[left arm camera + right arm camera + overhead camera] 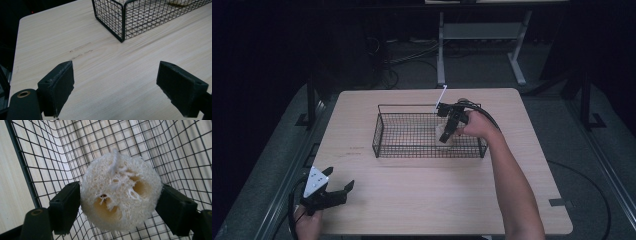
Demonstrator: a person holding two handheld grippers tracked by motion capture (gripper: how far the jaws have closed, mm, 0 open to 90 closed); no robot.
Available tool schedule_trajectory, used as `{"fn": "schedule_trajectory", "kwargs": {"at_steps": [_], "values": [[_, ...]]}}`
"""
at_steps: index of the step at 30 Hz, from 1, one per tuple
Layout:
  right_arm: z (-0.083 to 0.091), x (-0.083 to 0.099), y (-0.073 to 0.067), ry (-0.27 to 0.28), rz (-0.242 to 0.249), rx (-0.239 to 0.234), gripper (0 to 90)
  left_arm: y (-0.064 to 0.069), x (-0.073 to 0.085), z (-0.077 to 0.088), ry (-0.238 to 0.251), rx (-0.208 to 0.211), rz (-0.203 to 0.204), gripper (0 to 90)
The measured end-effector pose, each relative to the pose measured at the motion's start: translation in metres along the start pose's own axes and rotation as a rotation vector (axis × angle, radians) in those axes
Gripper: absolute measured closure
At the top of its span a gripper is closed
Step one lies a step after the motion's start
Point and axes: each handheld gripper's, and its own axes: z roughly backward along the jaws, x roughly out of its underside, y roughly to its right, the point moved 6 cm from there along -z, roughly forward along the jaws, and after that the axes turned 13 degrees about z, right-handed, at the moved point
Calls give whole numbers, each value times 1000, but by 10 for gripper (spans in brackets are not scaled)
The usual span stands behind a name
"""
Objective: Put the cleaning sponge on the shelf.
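Observation:
A pale, fibrous loofah sponge [120,192] sits between the two black jaws of my right gripper [117,205], which is shut on it inside the black wire basket [40,150]. From the high view the right gripper [447,134] reaches down into the right part of the basket [384,131], with the loofah [445,139] at its tip. My left gripper [338,182] rests low at the table's front left corner, jaws spread wide and holding nothing. In the left gripper view its pads [58,86] frame bare wood, and the basket corner [122,25] stands ahead.
The light wooden table [432,200] has broad free room in front of the basket. A white stick [441,95] rises at the basket's back rim by the right hand. Beyond the table, a desk frame [442,55] and cables lie on the dark floor.

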Motion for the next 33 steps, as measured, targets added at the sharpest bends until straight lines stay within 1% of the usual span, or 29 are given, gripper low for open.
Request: {"fn": "schedule_trajectory", "kwargs": {"at_steps": [7,11,12,13,20,23,29,33], "values": [[8,0,0,19,-5,8,203,-1,0,0,0,-3,1,137],[17,0,-2,35,-4,20,196,1,-1,-2,2,2,4,137],[17,0,-2,35,-4,20,196,1,-1,-2,2,2,4,137],[21,0,-3,46,-2,22,191,1,0,-3,-5,2,5,137],[30,3,-5,61,0,31,193,1,0,-3,-2,-1,5,137],[35,4,-6,68,4,37,192,0,0,-3,-8,-1,5,137],[44,3,-16,75,24,38,190,0,1,-2,-6,2,5,137],[51,2,-22,83,37,47,189,0,1,-1,-3,2,9,137]]}}
